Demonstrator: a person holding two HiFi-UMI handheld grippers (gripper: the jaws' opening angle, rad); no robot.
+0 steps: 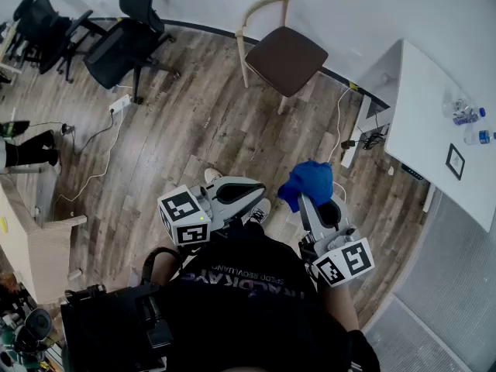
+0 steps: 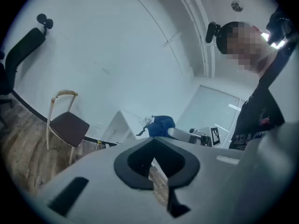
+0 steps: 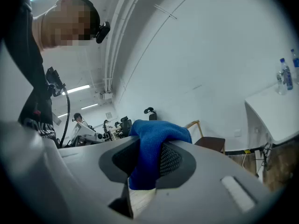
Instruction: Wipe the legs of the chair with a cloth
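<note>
Right gripper view — cloth [image 3: 158, 133] in claw [image 3: 150, 164]

Head view: high, steeply down onto floor [image 1: 194, 130], chair [image 1: 285, 56] well ahead. Gripper views: low behind own jaws, tilted up toward wall [image 2: 117, 55]; all three share that chair, small and far in each.

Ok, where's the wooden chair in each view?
Head view: wooden chair, top centre.
Left gripper view: lower left.
Right gripper view: small, right of centre, behind the blue cloth.
Shared landmark: that cloth, gripped in the right tongs, shows in all three.
</note>
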